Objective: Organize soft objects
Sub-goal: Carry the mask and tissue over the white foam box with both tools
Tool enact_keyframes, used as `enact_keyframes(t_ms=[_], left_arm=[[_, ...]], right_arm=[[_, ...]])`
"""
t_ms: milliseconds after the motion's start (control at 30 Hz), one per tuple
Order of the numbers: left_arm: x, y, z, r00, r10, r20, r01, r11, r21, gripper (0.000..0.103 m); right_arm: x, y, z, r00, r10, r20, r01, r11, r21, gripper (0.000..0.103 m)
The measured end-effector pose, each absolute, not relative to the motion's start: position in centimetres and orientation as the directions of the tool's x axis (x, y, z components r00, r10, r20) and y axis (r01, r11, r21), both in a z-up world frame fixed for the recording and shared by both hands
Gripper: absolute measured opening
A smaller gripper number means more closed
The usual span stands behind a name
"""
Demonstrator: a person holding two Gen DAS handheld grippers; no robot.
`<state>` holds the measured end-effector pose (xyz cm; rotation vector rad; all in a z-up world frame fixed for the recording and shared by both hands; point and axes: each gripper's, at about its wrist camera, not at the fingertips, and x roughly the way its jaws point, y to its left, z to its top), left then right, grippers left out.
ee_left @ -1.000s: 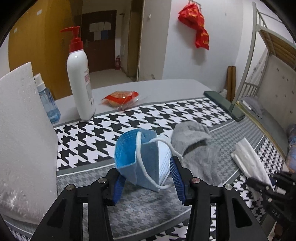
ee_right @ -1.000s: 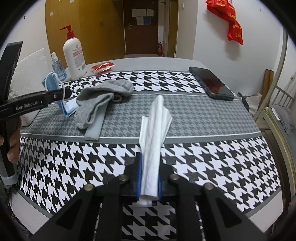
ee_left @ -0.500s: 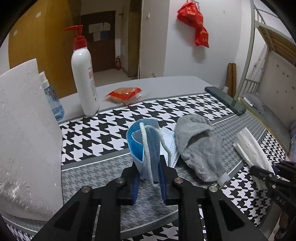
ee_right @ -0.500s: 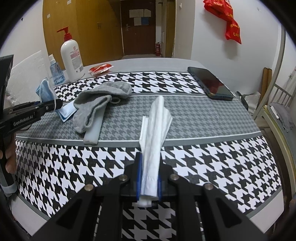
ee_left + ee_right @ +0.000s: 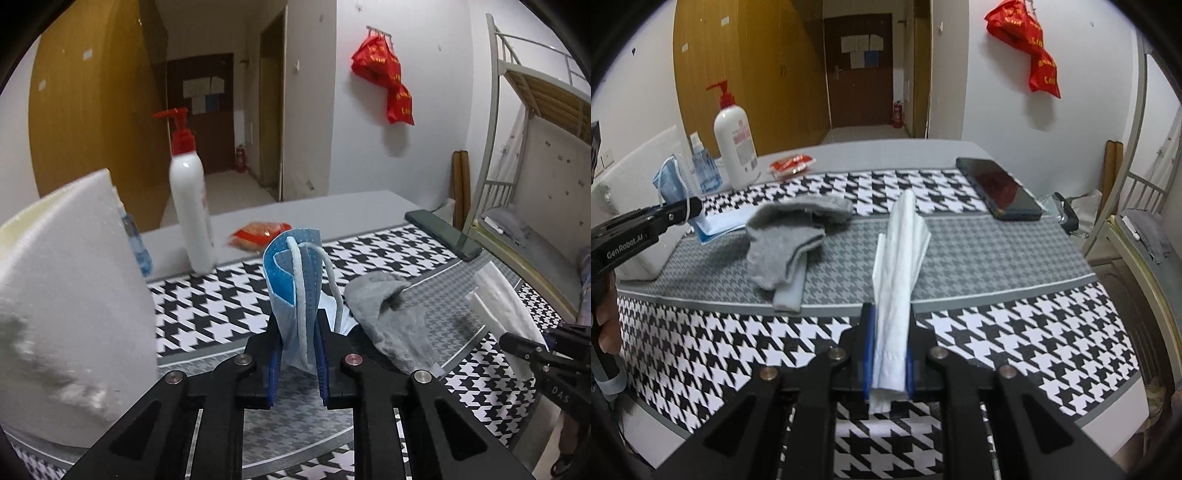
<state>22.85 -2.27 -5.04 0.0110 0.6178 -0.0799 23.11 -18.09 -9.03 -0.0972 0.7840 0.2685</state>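
Note:
A blue face mask (image 5: 291,273) stands upright between the pads of my left gripper (image 5: 298,332), lifted off the houndstooth cloth. The jaws are closing and the pads press on it. In the right wrist view the same mask (image 5: 670,181) hangs at the left gripper (image 5: 690,210) tip, above a pale blue piece (image 5: 716,225) lying flat. A grey sock (image 5: 391,314) (image 5: 786,236) lies crumpled just to the right of the mask. My right gripper (image 5: 890,321) is shut on a folded white tissue (image 5: 901,251) (image 5: 502,306) that juts forward over the cloth.
A white foam block (image 5: 66,295) fills the left side. Behind stand a red-capped pump bottle (image 5: 188,206) and a small blue spray bottle (image 5: 138,243), with a red packet (image 5: 258,232) nearby. A dark phone (image 5: 997,188) lies at the far right. A metal bed frame (image 5: 491,147) borders the table.
The left jaws closed around the blue mask and raised it from the cloth. The right gripper stayed where it was, still holding the tissue.

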Motion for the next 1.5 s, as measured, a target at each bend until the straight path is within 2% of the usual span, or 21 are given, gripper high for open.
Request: enact_keyframes(t_ms=[267,1100,1167,1500], left_arm=[[20.9,-1.9,-3.3,0.855,-0.051,-0.516,0.077,0.997,0.031,0.017],[16.7,0.4,0.3,0.910,-0.071,-0.407,0.091,0.995,0.029,0.017],[16.4,0.4,0.7,0.916,-0.071,-0.394,0.093,0.995,0.037,0.013],[15.1,0.6,2.2,0.933,-0.076,-0.351,0.097,0.994,0.043,0.013]], right_arm=[[21.3,-17.7,-7.7,0.717,0.217,-0.663,-0.255,0.966,0.041,0.017],[17.3,-16.3,-4.7,0.767,0.206,-0.607,-0.245,0.969,0.019,0.016],[17.2,-16.1,-4.5,0.770,0.209,-0.603,-0.248,0.969,0.019,0.017],[16.5,-15.6,-3.6,0.781,0.220,-0.585,-0.259,0.966,0.018,0.017]])
